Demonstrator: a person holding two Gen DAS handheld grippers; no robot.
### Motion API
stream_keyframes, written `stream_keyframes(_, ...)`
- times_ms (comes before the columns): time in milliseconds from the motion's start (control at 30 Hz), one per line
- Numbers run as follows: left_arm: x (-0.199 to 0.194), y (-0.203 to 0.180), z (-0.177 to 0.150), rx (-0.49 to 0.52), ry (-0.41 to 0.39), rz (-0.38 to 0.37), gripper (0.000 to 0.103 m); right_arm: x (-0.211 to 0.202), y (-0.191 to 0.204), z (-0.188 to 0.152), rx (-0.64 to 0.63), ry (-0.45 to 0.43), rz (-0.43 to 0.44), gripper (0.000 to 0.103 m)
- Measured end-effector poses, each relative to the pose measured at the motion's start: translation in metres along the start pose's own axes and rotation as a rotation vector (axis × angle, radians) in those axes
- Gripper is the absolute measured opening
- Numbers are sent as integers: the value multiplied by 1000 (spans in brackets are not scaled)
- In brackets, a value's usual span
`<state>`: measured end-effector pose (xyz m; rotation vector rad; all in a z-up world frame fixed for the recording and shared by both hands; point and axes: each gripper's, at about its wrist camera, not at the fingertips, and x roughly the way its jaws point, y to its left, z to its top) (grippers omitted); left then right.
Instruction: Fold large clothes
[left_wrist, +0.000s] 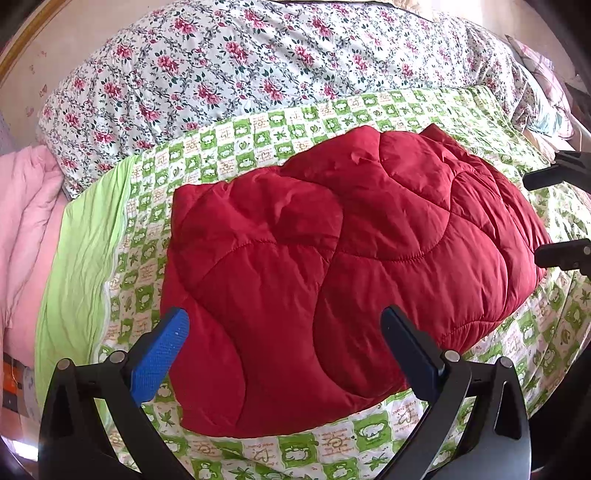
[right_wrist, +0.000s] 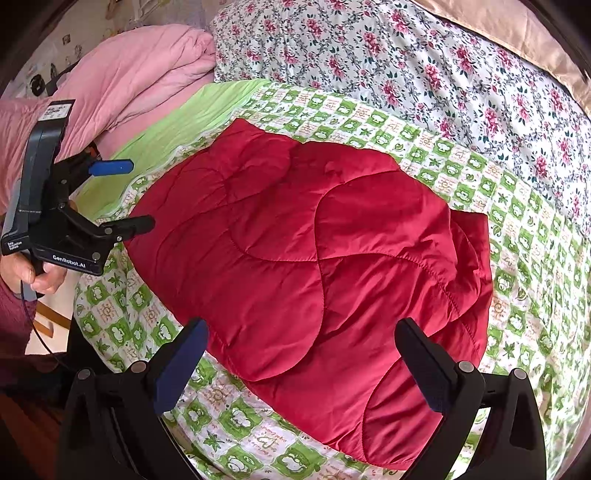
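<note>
A red quilted padded garment (left_wrist: 332, 266) (right_wrist: 314, 258) lies folded into a thick rectangular bundle on a green-and-white checked sheet (left_wrist: 258, 136) (right_wrist: 517, 206). My left gripper (left_wrist: 284, 328) is open, its blue-padded fingers (left_wrist: 162, 358) spread over the bundle's near left edge with nothing pinched. In the right wrist view the left gripper (right_wrist: 142, 195) hovers beside the bundle's left end, held by a hand (right_wrist: 44, 275). My right gripper (right_wrist: 303, 336) is open over the bundle's near edge. The right gripper (left_wrist: 543, 218) also shows at the bundle's right end in the left wrist view.
A floral quilt (left_wrist: 240, 62) (right_wrist: 424, 66) is heaped along the far side of the bed. A pink duvet (left_wrist: 26, 221) (right_wrist: 129, 74) and a lime-green cloth (left_wrist: 81, 251) (right_wrist: 177, 125) lie left of the garment. A tan fabric (right_wrist: 517, 33) lies at the far right.
</note>
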<state>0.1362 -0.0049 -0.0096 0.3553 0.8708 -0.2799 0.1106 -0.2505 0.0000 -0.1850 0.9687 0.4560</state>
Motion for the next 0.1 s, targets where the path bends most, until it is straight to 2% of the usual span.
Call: stream_keyframes(100,1,-3,0,-3,5,-11,103,0,-3,0,21,-13,2,102)
